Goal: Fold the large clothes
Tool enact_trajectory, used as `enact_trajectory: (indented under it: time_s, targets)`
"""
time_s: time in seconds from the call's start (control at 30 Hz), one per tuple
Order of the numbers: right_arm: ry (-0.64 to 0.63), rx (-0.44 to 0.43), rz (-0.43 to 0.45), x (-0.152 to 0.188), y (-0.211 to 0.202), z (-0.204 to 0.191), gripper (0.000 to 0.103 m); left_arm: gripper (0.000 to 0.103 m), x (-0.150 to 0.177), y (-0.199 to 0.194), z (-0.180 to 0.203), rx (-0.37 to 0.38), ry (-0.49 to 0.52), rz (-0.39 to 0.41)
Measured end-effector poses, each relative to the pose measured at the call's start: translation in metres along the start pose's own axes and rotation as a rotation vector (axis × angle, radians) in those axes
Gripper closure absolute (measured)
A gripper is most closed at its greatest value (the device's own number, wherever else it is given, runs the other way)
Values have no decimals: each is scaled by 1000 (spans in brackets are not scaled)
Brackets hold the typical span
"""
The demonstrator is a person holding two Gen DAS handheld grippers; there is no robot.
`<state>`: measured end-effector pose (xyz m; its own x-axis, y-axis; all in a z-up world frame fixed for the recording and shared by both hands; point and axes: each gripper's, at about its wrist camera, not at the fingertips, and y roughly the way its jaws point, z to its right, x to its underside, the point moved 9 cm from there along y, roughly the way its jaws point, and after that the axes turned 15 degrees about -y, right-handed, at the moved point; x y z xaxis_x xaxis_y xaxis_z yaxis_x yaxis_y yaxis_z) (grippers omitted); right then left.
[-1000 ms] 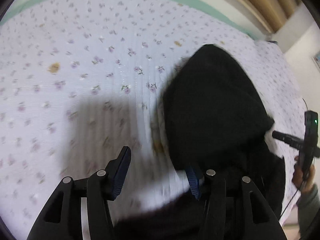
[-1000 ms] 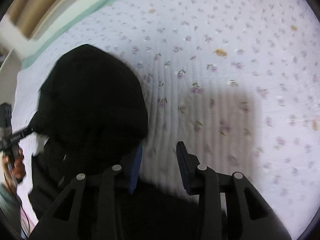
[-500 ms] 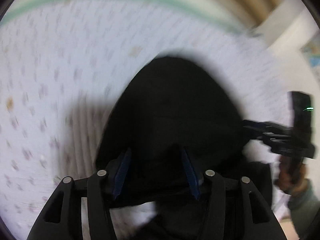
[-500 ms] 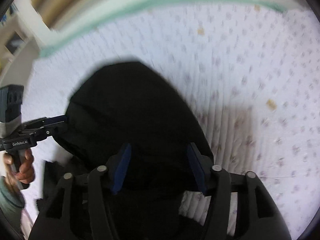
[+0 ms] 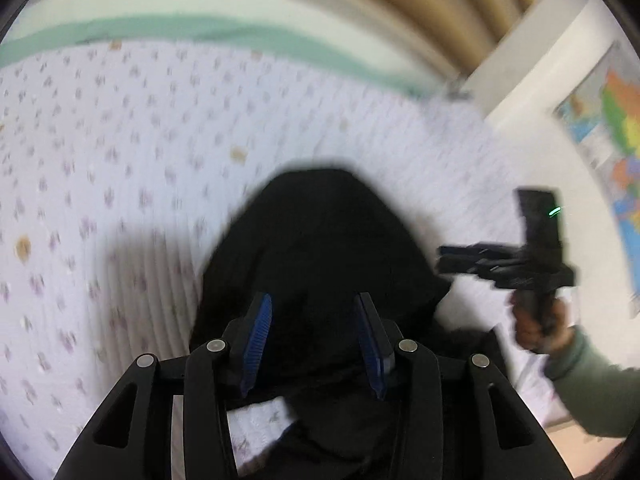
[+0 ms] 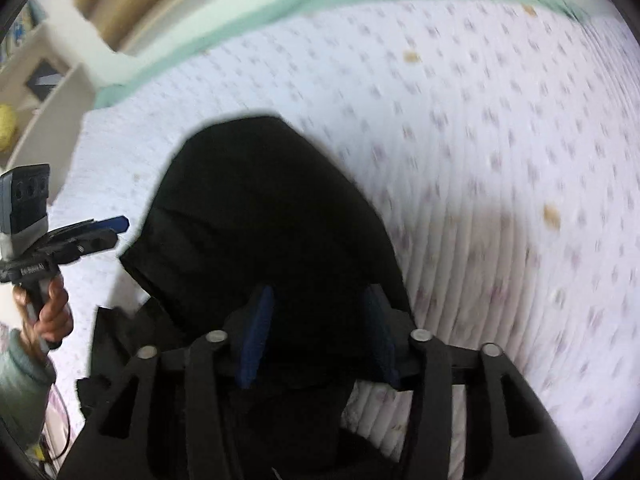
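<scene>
Left wrist view: your left gripper (image 5: 312, 340) and right gripper (image 6: 316, 336), both half-open and empty, hover above the black garment (image 5: 320, 248), its long axis running away from you.

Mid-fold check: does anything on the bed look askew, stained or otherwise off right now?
The black garment lies bunched, its hood a rounded hump, not flat. Small brownish spots dot the floral bedspread; blur hides whether they are stains or print. Both tools' jaws have just been opening, with no cloth visibly pinched.
</scene>
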<state>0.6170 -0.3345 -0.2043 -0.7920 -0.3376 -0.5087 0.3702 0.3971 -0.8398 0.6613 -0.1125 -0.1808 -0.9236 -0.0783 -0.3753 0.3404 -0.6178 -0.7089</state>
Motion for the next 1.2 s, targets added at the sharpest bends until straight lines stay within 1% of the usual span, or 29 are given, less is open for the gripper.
enact_trajectory:
  time_s: [0.03, 0.07, 0.1, 0.13, 0.23, 0.3, 0.33, 0.37, 0.4, 0.43, 0.47, 0.5, 0.53, 0.57, 0.63, 0.67, 0.7, 0.77, 0.8, 0.87, 0.93, 0.97, 1.0, 1.03, 1.07, 1.13, 1.2]
  targets:
    - [-8, 23, -5, -9, 2, 7, 47, 39, -13, -1, -3, 11, -22, 15]
    - [-11, 27, -15, -16, 5, 15, 47, 35, -26, 2, -11, -1, -44, 26]
    - [-9, 11, -23, -15, 8, 20, 47, 35, -32, 7, -14, -15, -55, 26]
    - [2, -17, -36, -16, 14, 26, 47, 35, -41, 19, -24, -37, -83, 3]
    - [46, -94, -71, -24, 37, 35, 47, 35, -45, 48, -39, -47, -121, -87]
    - [67, -149, -82, -29, 57, 30, 47, 35, -36, 72, -44, -38, -139, -143]
    - [77, -172, -89, -32, 75, 30, 47, 35, -27, 77, -46, -28, -152, -168]
    - [83, -195, -99, -33, 84, 28, 47, 35, -23, 84, -47, -17, -167, -198]
    - [94, -207, -110, -34, 100, 20, 47, 35, -19, 92, -47, -7, -176, -217]
    - [103, -218, -123, -34, 109, 18, 44, 35, -17, 93, -46, -11, -179, -215]
    - [100, -218, -138, -33, 117, 14, 44, 36, -18, 97, -47, -17, -180, -210]
    - [81, -209, -136, -37, 123, 9, 48, 50, -17, 96, -44, -21, -166, -191]
    - [58, -208, -126, -39, 125, 3, 67, 78, -16, 93, -41, -21, -145, -176]
    - [34, -211, -112, -41, 124, -3, 77, 83, -13, 88, -36, -16, -117, -166]
    - [-34, -184, -58, -41, 98, -17, 82, 85, -7, 67, -21, -9, -62, -137]
    - [-68, -166, -25, -41, 80, -26, 83, 86, -8, 63, -16, -3, -50, -130]
    - [-84, -156, -3, -39, 65, -33, 85, 86, -3, 47, -5, 15, -25, -112]
    - [-122, -116, 55, -33, 26, -51, 85, 86, 4, 19, 16, 43, 23, -78]
    - [-133, -103, 70, -30, 14, -56, 85, 86, 12, 2, 30, 57, 55, -63]
    - [-157, -66, 112, -15, -24, -76, 85, 86, 28, -25, 49, 67, 106, -44]
    - [-163, -45, 138, 2, -52, -92, 85, 86, 54, -53, 71, 64, 158, -30]
    - [-167, -33, 145, 10, -64, -98, 85, 86, 62, -61, 76, 63, 171, -28]
    - [-172, -13, 150, 21, -75, -108, 85, 86, 78, -73, 84, 58, 192, -25]
    - [-174, 0, 156, 36, -89, -118, 85, 86, 95, -85, 92, 52, 213, -23]
    - [-172, 4, 159, 47, -98, -126, 85, 86, 105, -91, 95, 49, 224, -21]
    - [-157, 16, 154, 76, -112, -146, 85, 86, 144, -110, 107, 37, 263, -22]
    - [-152, 44, 138, 110, -122, -163, 85, 85, 175, -114, 112, 11, 284, -41]
